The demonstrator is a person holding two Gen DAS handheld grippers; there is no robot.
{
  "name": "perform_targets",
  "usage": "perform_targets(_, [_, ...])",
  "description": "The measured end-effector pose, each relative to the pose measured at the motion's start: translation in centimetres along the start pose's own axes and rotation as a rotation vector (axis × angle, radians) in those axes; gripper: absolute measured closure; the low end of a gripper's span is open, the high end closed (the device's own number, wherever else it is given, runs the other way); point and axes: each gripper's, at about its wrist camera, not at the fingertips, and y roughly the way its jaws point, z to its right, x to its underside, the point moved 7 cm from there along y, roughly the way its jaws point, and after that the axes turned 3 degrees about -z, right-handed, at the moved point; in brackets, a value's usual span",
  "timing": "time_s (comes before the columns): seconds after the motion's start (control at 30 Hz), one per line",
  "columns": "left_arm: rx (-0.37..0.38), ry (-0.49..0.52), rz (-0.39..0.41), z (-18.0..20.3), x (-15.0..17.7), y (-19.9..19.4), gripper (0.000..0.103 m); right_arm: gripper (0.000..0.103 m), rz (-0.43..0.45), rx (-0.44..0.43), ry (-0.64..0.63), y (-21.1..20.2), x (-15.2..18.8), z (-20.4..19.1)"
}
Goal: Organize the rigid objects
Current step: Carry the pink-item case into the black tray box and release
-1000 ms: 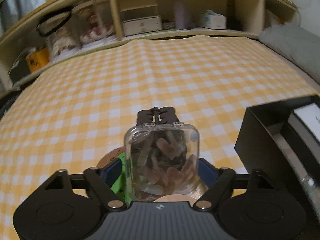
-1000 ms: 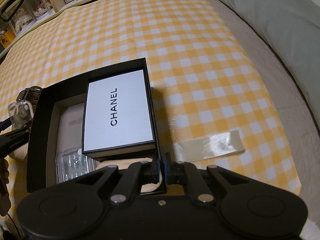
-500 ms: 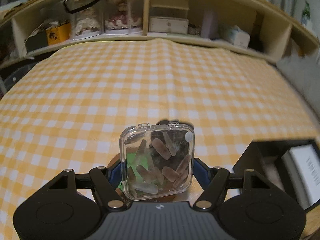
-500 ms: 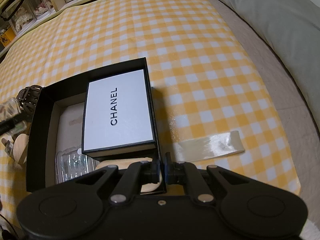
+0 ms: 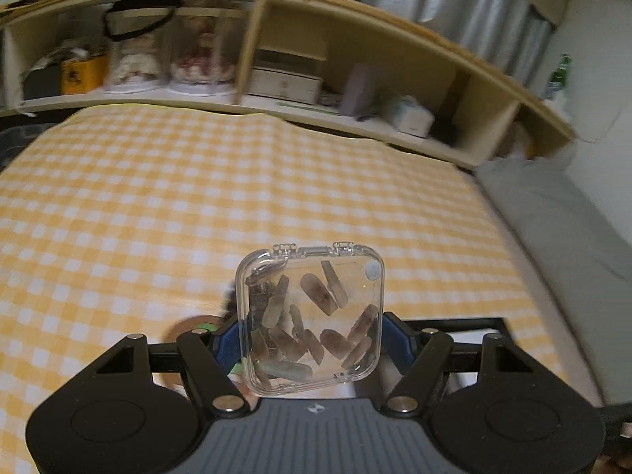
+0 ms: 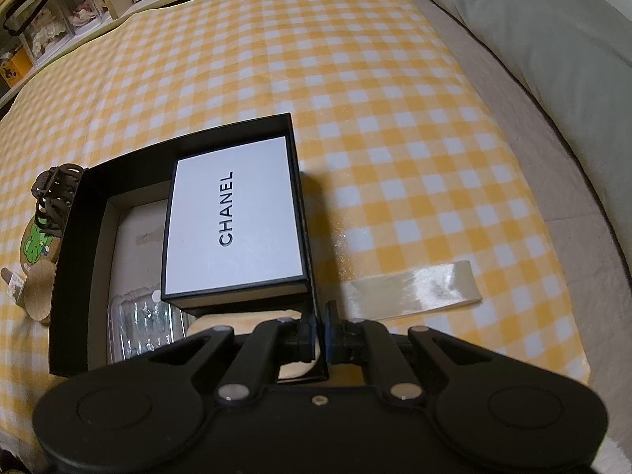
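The left gripper [image 5: 310,330] clamped the clear square plastic case of brownish pieces [image 5: 310,316] above the yellow-checked bedspread [image 5: 158,205]; the right gripper [image 6: 320,333], pinched on the open black box's wall [image 6: 314,312], likely steadied it for loading.

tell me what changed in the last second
The left gripper lifted the clear case it grips off the checked cloth; in the right view the case has gone from beside the black box. The right gripper stayed shut on the box's wall. The white box, hair claw and tape strip kept their places.
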Motion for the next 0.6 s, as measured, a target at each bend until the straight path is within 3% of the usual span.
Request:
perform_targets(0.17, [0.13,0.023,-0.074,3.8,1.5,-0.2,0.031,0.098,0.0,-0.001,0.001,0.0,0.0,0.0])
perform_targets(0.27, [0.172,0.04,-0.111,5.5,2.5,0.5,0.031,0.098,0.001,0.002,-0.004,0.0,0.0,-0.1])
perform_targets(0.6, [0.164,0.071,-0.243,8.3,3.4,5.9,0.031,0.098,0.0,0.008,-0.014,0.0,-0.1,-0.1])
